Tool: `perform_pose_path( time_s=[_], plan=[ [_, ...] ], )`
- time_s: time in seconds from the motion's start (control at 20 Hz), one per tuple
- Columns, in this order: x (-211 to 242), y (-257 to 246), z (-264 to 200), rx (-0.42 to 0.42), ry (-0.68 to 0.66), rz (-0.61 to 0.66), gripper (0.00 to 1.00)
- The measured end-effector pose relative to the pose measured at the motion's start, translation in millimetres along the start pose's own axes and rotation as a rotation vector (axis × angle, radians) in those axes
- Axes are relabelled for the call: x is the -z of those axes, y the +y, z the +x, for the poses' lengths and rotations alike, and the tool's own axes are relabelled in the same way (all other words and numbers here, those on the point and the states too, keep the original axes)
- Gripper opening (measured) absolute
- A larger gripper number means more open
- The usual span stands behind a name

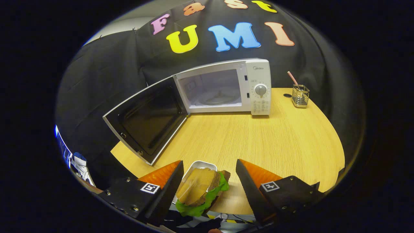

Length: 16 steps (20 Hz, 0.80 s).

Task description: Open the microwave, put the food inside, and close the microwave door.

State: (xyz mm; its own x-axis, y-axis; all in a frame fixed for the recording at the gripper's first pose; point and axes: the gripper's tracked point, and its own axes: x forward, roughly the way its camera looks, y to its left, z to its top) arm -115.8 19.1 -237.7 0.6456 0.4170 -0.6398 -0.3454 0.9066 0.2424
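Note:
A white microwave [257,87] stands at the back of the wooden table [275,139]. Its door [147,118] is swung wide open to the left, and the cavity [213,89] with its glass turntable is bare. Close to me, a sandwich [202,191] with brown bread and green lettuce lies on a small white tray [202,165]. My gripper [209,170] is open, its fingers standing on either side of the sandwich. The left finger is close beside it; a gap shows between the sandwich and the right finger.
A metal wire holder [300,96] with a striped straw [292,78] stands at the back right of the table, right of the microwave. A small dark hole [287,95] sits in the tabletop beside it. Black cloth walls the booth behind.

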Motion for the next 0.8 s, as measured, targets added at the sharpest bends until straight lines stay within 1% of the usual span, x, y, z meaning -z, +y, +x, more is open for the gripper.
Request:
perform_pose_path(
  time_s=[0.45, 0.55, 0.65, 0.7, 0.8],
  plan=[
    [44, 1, 15, -0.025, 0.171, 0.104, 0.98],
    [51, 3, 16, -0.032, 0.212, 0.135, 0.96],
    [49, 9, 18, -0.050, 0.227, 0.181, 0.82],
    [49, 9, 19, -0.046, 0.231, 0.196, 0.70],
    [48, 11, 19, -0.040, 0.242, 0.222, 0.58]
  ],
)
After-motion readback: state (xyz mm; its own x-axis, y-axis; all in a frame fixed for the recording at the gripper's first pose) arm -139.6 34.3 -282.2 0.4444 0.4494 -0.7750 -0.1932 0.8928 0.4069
